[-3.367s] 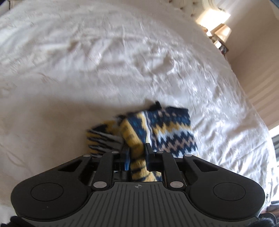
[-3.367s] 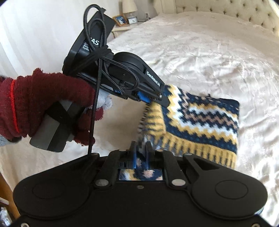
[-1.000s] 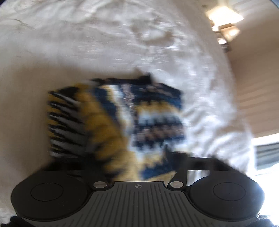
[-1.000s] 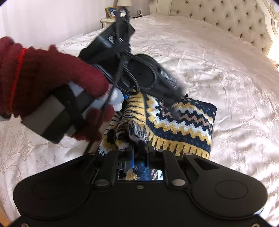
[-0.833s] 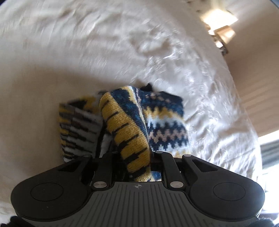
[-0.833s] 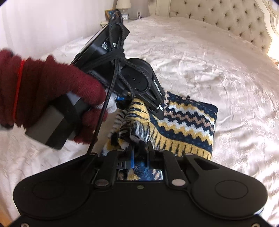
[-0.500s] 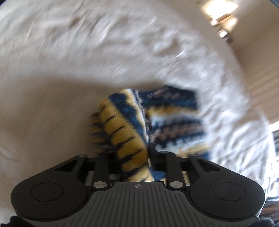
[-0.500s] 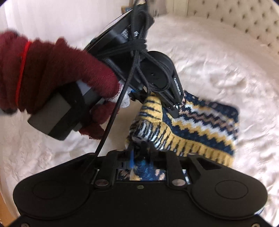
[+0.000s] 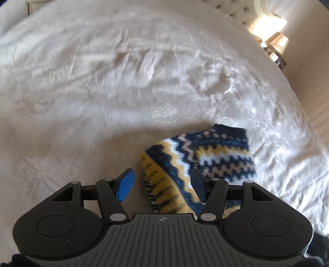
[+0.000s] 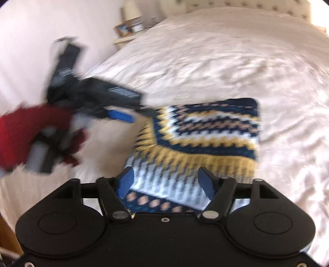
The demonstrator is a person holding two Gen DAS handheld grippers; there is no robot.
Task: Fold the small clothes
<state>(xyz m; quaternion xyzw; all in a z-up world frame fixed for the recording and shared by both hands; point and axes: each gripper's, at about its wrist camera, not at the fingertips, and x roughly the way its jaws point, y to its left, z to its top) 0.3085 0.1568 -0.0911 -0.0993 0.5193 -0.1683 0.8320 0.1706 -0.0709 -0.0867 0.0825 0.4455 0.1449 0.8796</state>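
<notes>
Two grippers over a cream bedspread [image 9: 127, 86], both with jaws apart and just been opening. One knitted garment [image 10: 205, 131] — navy, yellow and white zigzag pattern — lying folded on the bedspread, near its lower middle in the left wrist view.

Left gripper [image 9: 162, 184]: blue pads spread wide, yellow-striped hem of the garment lying between them, touching neither pad so far as visible. Seen also from the right wrist view [image 10: 131, 115], blurred, tips near the garment's left edge, gripped by a hand in a dark red glove [image 10: 28, 135].

Right gripper [image 10: 165, 182]: pads apart, white-and-navy ribbed edge of the garment beneath and between them, nothing clamped. Contact with the pads not clear through the blur.

Garment's top layer doubled over, folded edge on the left, hem toward both cameras. Nightstand [image 10: 125, 39] with small items beyond the bed's far corner, too blurred to identify. Tufted headboard [image 10: 236, 5] at the top.
</notes>
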